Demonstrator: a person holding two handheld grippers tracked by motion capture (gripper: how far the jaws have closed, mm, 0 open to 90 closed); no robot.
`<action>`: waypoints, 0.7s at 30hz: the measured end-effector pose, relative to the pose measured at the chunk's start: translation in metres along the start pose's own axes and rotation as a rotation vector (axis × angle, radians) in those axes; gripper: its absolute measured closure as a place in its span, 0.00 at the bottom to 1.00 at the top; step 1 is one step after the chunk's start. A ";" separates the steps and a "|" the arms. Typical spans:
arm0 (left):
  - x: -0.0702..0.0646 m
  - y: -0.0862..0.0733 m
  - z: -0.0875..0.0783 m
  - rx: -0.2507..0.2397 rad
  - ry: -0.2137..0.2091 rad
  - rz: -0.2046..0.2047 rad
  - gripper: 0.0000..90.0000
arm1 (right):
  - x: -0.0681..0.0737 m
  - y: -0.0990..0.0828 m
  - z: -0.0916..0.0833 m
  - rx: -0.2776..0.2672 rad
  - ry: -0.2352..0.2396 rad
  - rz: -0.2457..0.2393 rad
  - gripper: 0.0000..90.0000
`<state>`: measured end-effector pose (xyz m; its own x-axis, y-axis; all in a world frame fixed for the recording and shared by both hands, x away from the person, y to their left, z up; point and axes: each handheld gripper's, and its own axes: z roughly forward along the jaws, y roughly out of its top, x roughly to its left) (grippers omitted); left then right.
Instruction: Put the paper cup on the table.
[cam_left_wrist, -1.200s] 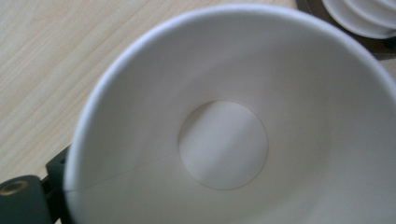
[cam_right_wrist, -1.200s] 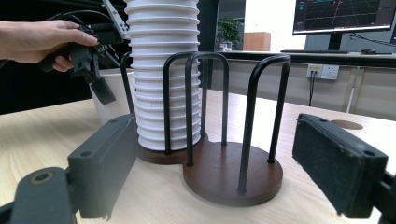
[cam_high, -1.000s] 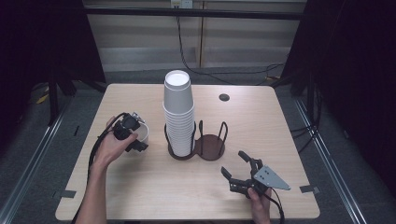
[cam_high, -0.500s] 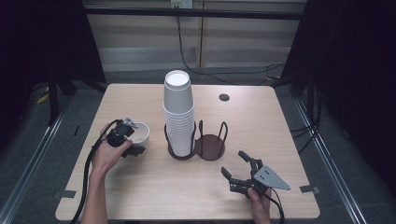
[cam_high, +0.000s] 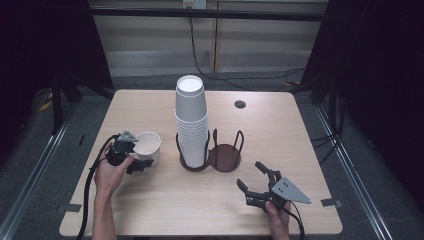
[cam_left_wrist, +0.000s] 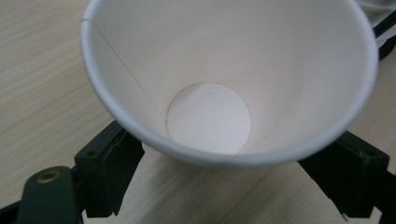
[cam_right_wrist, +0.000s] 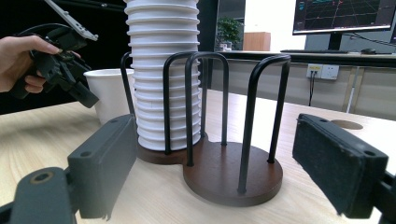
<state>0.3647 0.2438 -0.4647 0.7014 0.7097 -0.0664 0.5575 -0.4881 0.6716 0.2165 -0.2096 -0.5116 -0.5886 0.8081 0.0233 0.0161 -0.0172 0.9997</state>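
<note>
A single white paper cup (cam_high: 148, 146) is held upright at the left side of the wooden table (cam_high: 165, 210), its base on or just above the tabletop; which of the two cannot be told. The left gripper (cam_high: 131, 156) is clamped on the cup: its two black jaws have just been closing and are now pressed against the cup's lower wall, one on each side. In the left gripper view the open mouth of the cup (cam_left_wrist: 224, 79) is seen from above, with the round bottom visible inside and the two jaws set against the outside of the wall below the rim. The left hand (cam_high: 111, 169) is wrapped around the gripper body, and a black cable is trailed from it toward the table's near left edge.

Just to the right of the cup, a tall stack of white cups (cam_high: 191, 122) is seated in the left ring of a dark double cup holder (cam_high: 225, 156), whose right ring is framed by black wire loops. The single cup is near the stack but apart from it.

The right gripper (cam_high: 256, 184) is held low over the near right part of the table, pointed toward the holder. Its jaws are spread wide apart with nothing between them. In the right gripper view the holder (cam_right_wrist: 233, 175) and the stack (cam_right_wrist: 161, 70) are seen between the two spread jaws, well ahead of them.

A small dark round hole (cam_high: 240, 104) is set in the far right part of the tabletop.
</note>
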 end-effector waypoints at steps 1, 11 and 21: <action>0.000 -0.002 -0.001 -0.022 -0.007 -0.022 0.17 | 0.000 0.000 0.000 0.000 0.000 0.000 0.15; -0.010 -0.016 -0.011 -0.114 0.039 -0.040 0.18 | 0.000 0.000 0.000 0.000 -0.001 0.000 0.15; -0.022 -0.029 -0.022 -0.252 0.053 -0.095 0.18 | 0.000 0.000 0.000 0.000 -0.002 0.001 0.15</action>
<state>0.3232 0.2539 -0.4667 0.6234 0.7750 -0.1033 0.4866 -0.2813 0.8271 0.2160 -0.2097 -0.5116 -0.5869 0.8093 0.0241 0.0165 -0.0178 0.9997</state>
